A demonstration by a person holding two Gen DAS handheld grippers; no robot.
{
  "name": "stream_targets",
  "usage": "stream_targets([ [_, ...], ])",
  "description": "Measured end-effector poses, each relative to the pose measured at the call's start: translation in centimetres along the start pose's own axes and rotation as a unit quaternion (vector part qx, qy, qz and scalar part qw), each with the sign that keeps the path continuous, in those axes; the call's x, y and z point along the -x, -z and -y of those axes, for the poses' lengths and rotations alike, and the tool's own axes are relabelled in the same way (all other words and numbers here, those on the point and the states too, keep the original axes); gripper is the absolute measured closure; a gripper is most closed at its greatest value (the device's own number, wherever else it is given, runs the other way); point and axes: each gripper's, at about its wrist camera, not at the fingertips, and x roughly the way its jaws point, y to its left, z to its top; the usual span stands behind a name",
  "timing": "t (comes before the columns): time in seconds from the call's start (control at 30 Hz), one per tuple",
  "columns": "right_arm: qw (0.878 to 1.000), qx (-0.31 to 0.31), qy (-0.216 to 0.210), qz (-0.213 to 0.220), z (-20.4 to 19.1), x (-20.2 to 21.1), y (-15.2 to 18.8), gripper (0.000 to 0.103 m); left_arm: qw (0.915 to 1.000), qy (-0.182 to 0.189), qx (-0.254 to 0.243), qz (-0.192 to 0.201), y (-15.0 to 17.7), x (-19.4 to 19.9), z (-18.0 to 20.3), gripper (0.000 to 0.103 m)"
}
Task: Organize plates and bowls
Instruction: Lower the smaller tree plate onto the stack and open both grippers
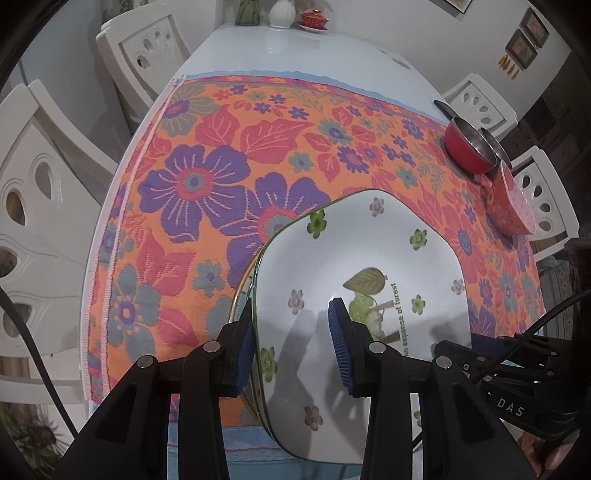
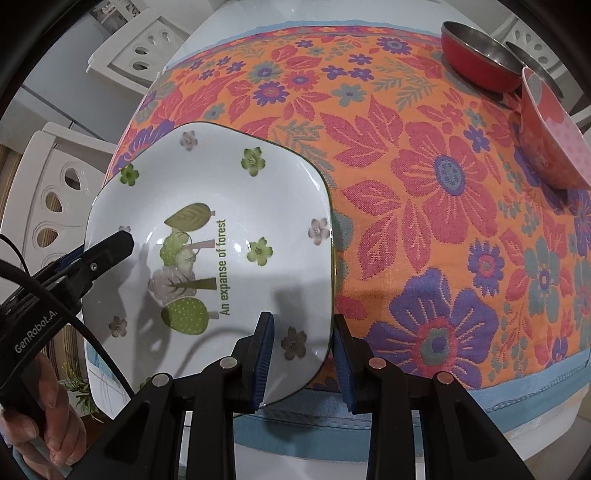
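Note:
A white square plate (image 1: 354,254) with green flowers and the words "An expanse of forest" lies on the flowered cloth near the table's front edge; it also shows in the right wrist view (image 2: 221,184). A second plate's gold rim (image 1: 240,295) peeks out beneath its left side. My left gripper (image 1: 291,347) straddles the plate's left rim, jaws apart, one pad over the plate and one outside. My right gripper (image 2: 304,354) straddles the plate's right rim the same way. A red metal bowl (image 1: 467,147) and a pink dotted bowl (image 1: 511,203) stand at the far right.
An orange flowered cloth (image 1: 207,177) covers most of the white table (image 1: 295,51). White chairs (image 1: 37,206) stand around it. A white vase (image 1: 281,13) and a small red lidded dish (image 1: 313,18) sit at the far end. The red bowl (image 2: 480,55) and pink bowl (image 2: 554,133) stand close together.

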Motion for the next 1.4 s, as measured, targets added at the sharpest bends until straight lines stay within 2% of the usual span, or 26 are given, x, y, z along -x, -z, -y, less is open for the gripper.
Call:
stream_targets([
  [0.13,1.0,0.013,0.015,0.003,-0.5,0.0,-0.1,0.073,1.0,0.001,0.002,0.0,0.0,0.0,-0.1,0.068],
  [0.27,0.997,0.046,0.06,0.012,-1.9,-0.2,0.1,0.072,0.9998,-0.018,-0.002,0.002,-0.2,0.1,-0.2,0.068],
  [0.37,0.995,0.058,0.076,0.017,-2.5,-0.2,-0.1,0.072,0.9999,-0.013,0.003,0.006,-0.3,0.3,-0.7,0.068],
  [0.6,0.989,0.096,0.11,0.033,-4.0,-0.1,-0.1,0.072,0.9989,-0.024,0.017,0.035,-1.6,1.9,-2.0,0.068],
  [0.7,0.989,0.102,0.105,0.038,-3.8,0.1,-0.3,0.072,0.9987,-0.029,0.016,0.04,-2.0,2.2,-2.2,0.068],
  [0.87,0.992,0.077,0.079,0.055,-3.2,1.6,-0.6,0.072,0.9986,-0.022,0.018,0.044,-2.4,2.5,-2.6,0.068],
  [1.07,0.988,0.081,0.087,0.094,-4.4,4.1,-1.4,0.072,0.9987,-0.014,0.008,0.049,-3.1,2.8,-2.3,0.068],
  [1.4,0.985,0.065,0.099,0.123,-5.2,5.7,-2.6,0.072,0.9976,-0.004,-0.004,0.069,-5.0,3.7,-2.9,0.068],
])
